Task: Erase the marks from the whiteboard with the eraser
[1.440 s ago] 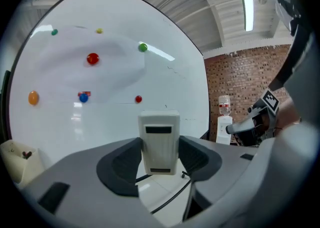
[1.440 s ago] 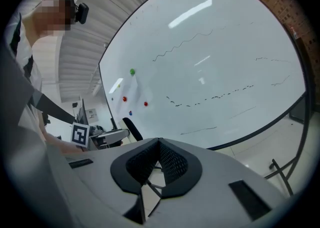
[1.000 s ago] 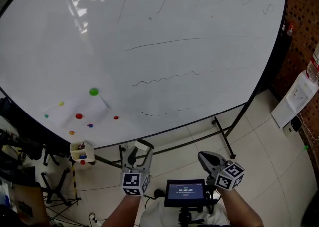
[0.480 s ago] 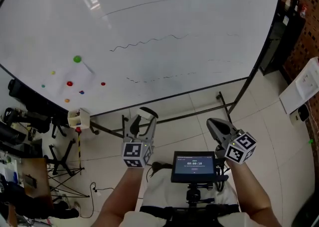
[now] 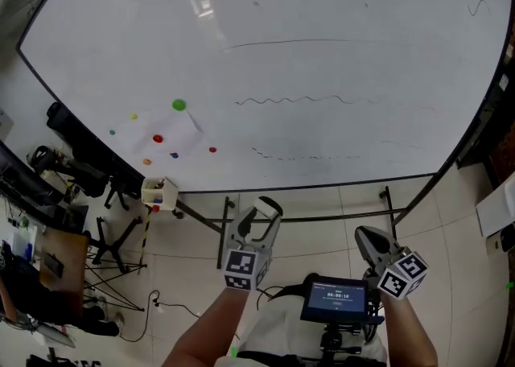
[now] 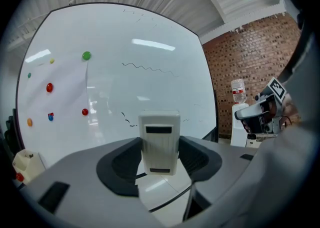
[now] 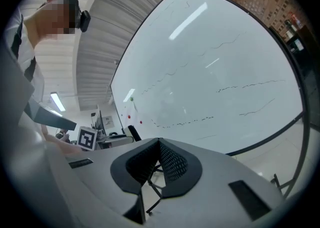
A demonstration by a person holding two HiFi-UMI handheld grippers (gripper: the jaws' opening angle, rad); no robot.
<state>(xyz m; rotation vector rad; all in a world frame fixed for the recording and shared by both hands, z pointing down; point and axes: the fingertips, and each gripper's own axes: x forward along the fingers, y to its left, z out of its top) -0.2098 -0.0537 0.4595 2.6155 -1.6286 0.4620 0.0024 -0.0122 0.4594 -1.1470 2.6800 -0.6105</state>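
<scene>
Much floor (image 5: 348,214) between whiteboard (image 5: 338,11) and eraser (image 5: 266,212)

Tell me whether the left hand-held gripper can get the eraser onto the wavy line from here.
Probably yes: nothing stands between the left hand-held gripper, clamped on the eraser, and the wavy line on the whiteboard, though a gap remains.

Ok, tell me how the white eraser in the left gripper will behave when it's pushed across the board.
The eraser looks like a rigid plastic block, so it is probably stiff and likely light. It sticks out well past the fingers, so it may tilt under pressure. The whiteboard looks glossy, so the eraser should slide easily.
</scene>
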